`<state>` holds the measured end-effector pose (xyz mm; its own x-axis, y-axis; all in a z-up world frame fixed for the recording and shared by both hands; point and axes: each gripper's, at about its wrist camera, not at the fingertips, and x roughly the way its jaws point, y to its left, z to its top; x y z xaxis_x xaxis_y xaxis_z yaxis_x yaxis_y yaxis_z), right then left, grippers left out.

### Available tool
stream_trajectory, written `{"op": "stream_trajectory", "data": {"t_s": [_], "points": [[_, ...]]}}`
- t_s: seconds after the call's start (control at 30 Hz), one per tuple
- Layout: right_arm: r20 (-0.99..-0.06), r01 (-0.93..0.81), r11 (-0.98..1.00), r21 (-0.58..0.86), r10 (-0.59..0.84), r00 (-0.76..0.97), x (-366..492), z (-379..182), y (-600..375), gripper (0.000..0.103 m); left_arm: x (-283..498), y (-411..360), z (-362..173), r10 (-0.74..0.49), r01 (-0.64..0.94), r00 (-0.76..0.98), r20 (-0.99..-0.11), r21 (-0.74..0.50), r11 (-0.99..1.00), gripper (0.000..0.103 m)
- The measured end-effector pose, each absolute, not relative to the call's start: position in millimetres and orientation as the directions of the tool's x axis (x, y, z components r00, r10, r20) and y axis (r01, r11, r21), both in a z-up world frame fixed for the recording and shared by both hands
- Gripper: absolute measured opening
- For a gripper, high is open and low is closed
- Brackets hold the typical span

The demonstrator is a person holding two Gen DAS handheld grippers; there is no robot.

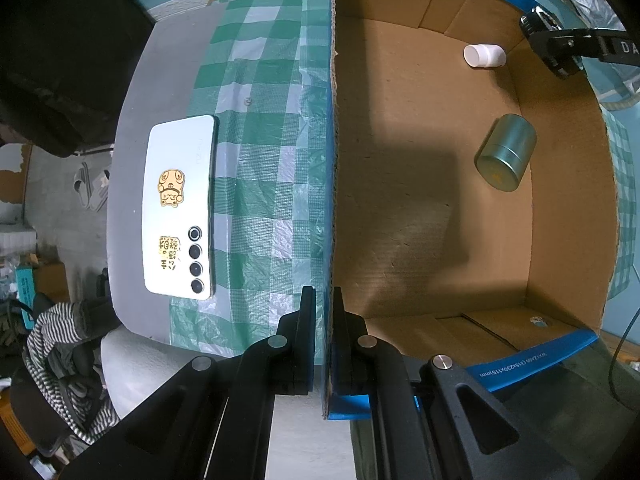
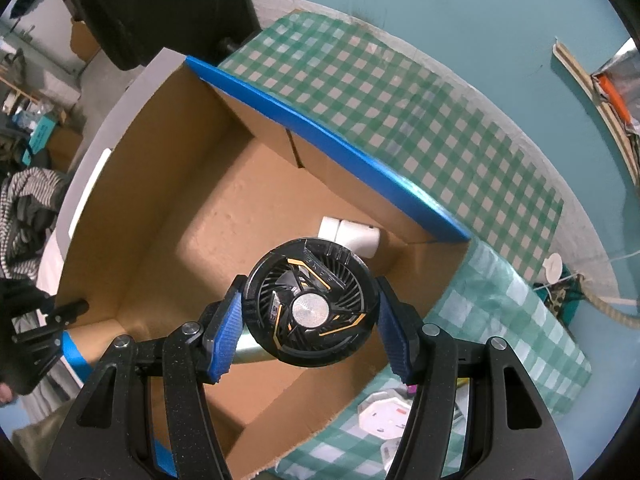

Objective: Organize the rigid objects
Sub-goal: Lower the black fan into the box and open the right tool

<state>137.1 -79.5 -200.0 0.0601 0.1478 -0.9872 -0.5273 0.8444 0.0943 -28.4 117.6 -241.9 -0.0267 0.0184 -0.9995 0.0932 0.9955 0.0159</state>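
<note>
With a white pipe fitting (image 1: 485, 56) and a metal tin (image 1: 506, 153) already lying in the cardboard box (image 1: 420, 200), a round black fan (image 2: 311, 307) is being held over it, clamped in the right gripper (image 2: 310, 332), the box's left wall is being pinched by the left gripper (image 1: 323, 344), and a phone (image 1: 181, 208) is being left on the tablecloth (image 1: 264, 160).

Left claw (image 1: 323, 340): black frame, silver rivets, blue pads. Right claw (image 2: 310, 326): same black arms, ribbed blue pads at 9 and 3 o'clock.
</note>
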Motion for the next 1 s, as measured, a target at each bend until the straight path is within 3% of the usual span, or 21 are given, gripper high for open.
{"op": "stream_trajectory", "data": {"t_s": [1.0], "points": [[-0.984, -0.488, 0.869, 0.082, 0.148, 0.097, 136, -191, -86, 0.065, -28, 115, -241, 0.021, 0.109, -0.028, -0.999, 0.017, 0.994, 0.005]]}}
